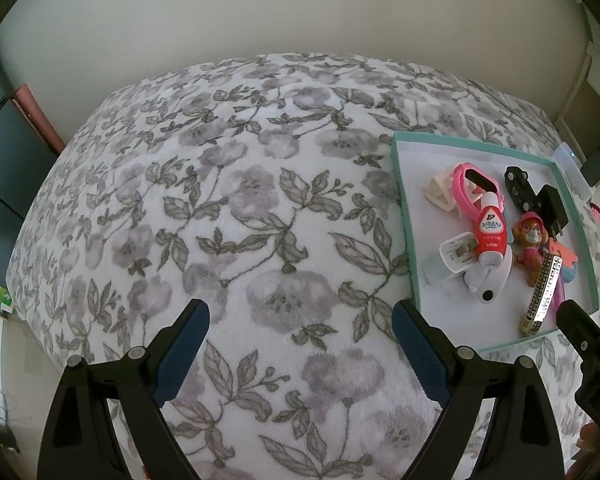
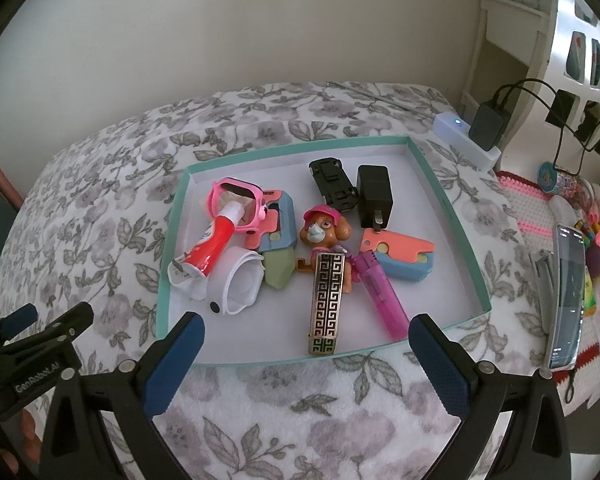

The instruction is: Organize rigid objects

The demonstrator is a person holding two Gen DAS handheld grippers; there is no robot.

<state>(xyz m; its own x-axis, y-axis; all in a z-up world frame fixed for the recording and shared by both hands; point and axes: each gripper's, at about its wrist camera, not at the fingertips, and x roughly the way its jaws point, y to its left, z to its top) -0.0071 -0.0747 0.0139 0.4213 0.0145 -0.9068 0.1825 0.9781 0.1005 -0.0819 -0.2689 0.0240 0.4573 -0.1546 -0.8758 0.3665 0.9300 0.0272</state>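
A shallow teal-rimmed box (image 2: 452, 216) lies on a floral blanket (image 2: 100, 220) and holds several small things. Among them are a red-and-white tube (image 2: 216, 246), a pink watch (image 2: 236, 200), a toy dog figure (image 2: 324, 232), a gold-and-black patterned bar (image 2: 326, 300), a pink lighter (image 2: 380, 292), a black toy car (image 2: 334, 182) and a black charger plug (image 2: 374, 196). My right gripper (image 2: 307, 322) is open and empty over the box's near edge. My left gripper (image 1: 300, 312) is open and empty over bare blanket (image 1: 240, 200), to the left of the box (image 1: 404, 216).
A white power strip with plugged chargers (image 2: 460, 132) sits behind the box to the right. A phone (image 2: 568, 296) stands on a crocheted mat (image 2: 520, 208) with small toys at far right. A wall rises behind the bed, and the blanket drops off at the left.
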